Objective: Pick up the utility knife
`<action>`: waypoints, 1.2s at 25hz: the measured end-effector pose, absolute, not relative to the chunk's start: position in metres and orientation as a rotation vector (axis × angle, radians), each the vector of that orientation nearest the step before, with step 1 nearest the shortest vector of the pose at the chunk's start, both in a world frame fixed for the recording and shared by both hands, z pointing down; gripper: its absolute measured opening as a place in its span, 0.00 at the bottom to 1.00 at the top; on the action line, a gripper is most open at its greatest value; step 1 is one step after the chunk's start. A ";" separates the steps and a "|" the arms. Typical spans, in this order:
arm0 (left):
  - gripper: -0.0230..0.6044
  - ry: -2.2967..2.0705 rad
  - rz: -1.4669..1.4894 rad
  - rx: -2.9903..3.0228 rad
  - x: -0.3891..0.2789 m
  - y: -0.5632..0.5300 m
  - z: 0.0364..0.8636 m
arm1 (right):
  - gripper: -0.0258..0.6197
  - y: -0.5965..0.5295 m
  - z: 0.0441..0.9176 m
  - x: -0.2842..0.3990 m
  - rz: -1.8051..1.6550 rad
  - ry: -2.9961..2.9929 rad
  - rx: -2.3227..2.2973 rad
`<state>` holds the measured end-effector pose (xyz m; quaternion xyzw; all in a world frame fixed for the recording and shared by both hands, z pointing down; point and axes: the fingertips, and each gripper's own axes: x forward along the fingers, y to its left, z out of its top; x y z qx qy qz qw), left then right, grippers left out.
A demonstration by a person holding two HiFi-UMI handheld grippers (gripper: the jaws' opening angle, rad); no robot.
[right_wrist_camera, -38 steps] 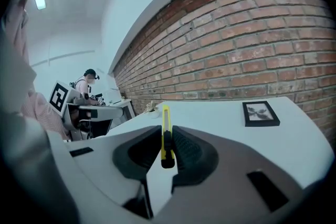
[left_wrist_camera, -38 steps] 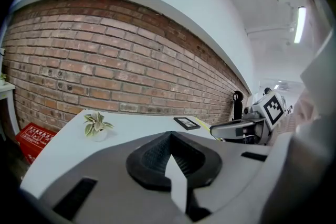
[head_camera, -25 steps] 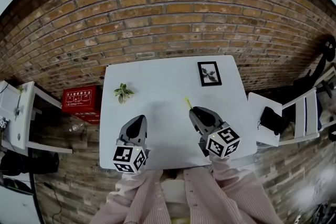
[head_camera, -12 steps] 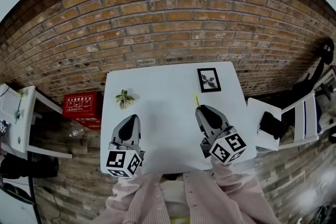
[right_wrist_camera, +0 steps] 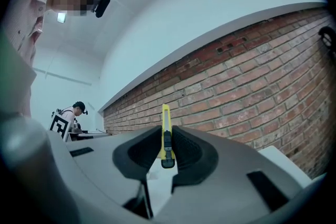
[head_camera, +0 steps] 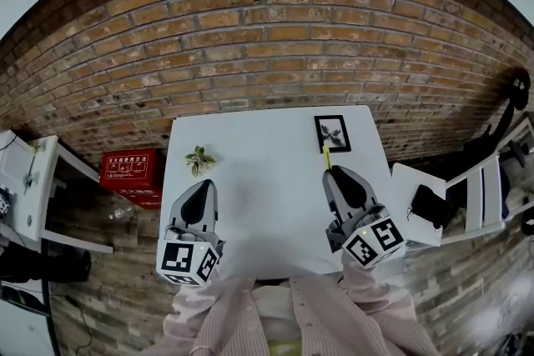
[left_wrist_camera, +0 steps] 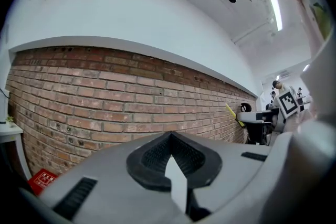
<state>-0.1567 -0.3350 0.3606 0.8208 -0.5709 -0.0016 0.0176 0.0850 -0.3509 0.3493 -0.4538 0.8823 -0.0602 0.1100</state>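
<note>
The yellow utility knife (right_wrist_camera: 166,134) stands upright between the pads of my right gripper (right_wrist_camera: 167,131), which is shut on it; its tip points up past the jaws. In the head view the knife (head_camera: 327,157) sticks out ahead of the right gripper (head_camera: 334,172), lifted off the white table (head_camera: 259,137), close to the framed picture (head_camera: 332,132). My left gripper (head_camera: 203,184) hovers over the table's left half, and its jaws (left_wrist_camera: 170,136) meet at the tips with nothing between them. From the left gripper view the knife (left_wrist_camera: 231,114) shows far to the right.
A small potted plant (head_camera: 198,160) sits at the table's left side. A brick wall (head_camera: 267,37) rises behind the table. A red box (head_camera: 131,168) lies on the floor at left, and a white chair (head_camera: 417,192) with a dark object stands at right.
Both grippers have risen off the table. The right one, still holding the knife, has shifted right toward the framed picture; the left one has drifted slightly left.
</note>
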 end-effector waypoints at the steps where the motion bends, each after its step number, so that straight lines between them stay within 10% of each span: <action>1: 0.02 -1.778 -0.007 2.553 -0.157 -0.334 0.359 | 0.14 -0.350 0.347 0.087 -0.171 2.585 -1.335; 30: 0.02 -1.814 -0.012 2.542 -0.161 -0.330 0.352 | 0.14 -0.352 0.342 0.104 -0.126 2.569 -1.401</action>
